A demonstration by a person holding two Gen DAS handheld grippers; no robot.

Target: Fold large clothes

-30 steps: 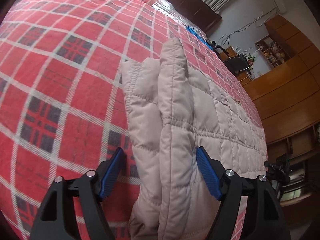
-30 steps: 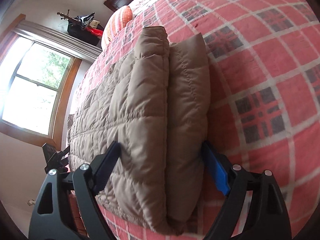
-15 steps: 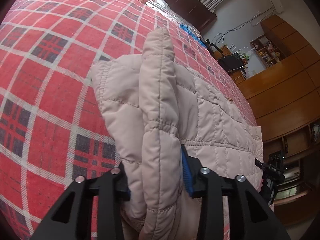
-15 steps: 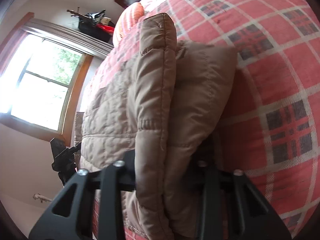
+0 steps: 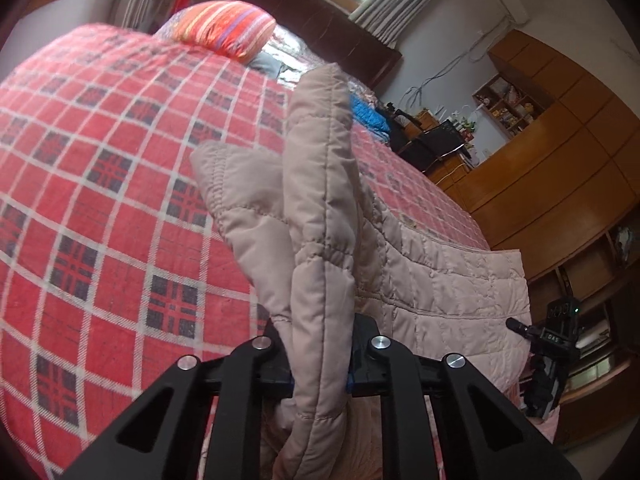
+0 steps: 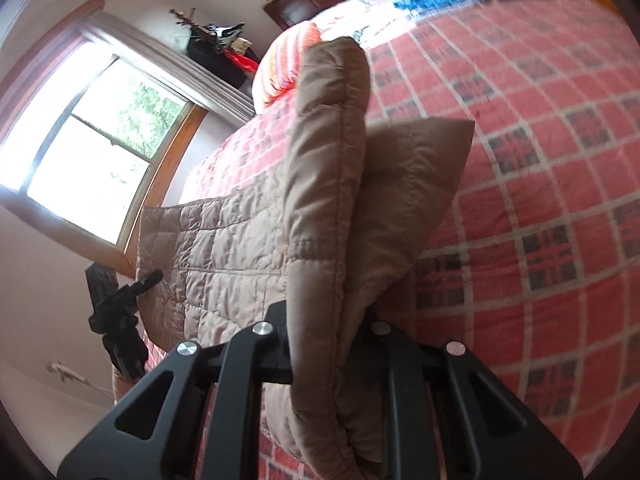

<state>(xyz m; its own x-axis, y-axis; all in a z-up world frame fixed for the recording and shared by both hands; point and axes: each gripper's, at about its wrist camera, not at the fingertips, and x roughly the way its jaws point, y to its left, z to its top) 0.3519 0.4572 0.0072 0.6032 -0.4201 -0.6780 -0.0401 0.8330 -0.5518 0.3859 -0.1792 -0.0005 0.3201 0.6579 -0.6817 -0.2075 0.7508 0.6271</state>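
The quilted coat lies on the bed. Behind the coat, a pillow rests at the bed's headboard.

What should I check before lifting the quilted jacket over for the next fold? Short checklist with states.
1. Left hand-held gripper shut on the quilted jacket: ok, the fabric fills the space between the fingers.
2. Right hand-held gripper shut on the jacket: ok, a thick doubled edge is pinched.
3. All layers caught in each grip: cannot tell, the fingertips are buried in fabric.
4. Jacket edge raised off the plaid bedspread: ok at both grips; the middle sags between them.
5. Landing area on the bedspread free: ok nearby; the striped pillow and blue cloth lie far off, near the headboard.
6. Far hem lying flat: cannot tell, it is hidden behind the raised fold.
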